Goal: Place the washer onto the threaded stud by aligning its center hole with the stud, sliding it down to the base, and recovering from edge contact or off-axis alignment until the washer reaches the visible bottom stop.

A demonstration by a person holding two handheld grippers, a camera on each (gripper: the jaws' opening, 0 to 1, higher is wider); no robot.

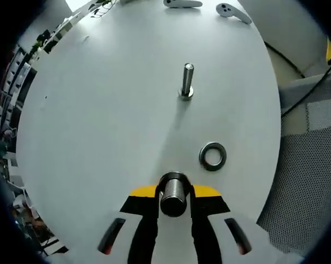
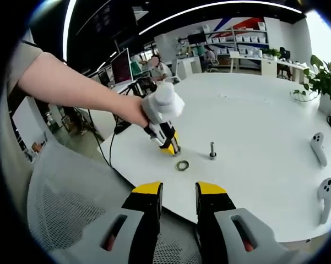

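- holding a dark cylindrical piece pinched in my left gripper, low centre of the left gripper view.
- washer lies flat on the table, right of centre; threaded stud stands upright, upper centre.
- my right gripper is spread, holding nothing; i should take the washer by its rim, keeping it level.

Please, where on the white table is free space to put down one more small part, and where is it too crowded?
The widest bare area of the white table lies beyond the threaded stud, toward the potted plant. Another bare patch runs between the stud and the two white controllers. It is crowded at the near edge, where the left gripper, the washer and the stud sit close together.
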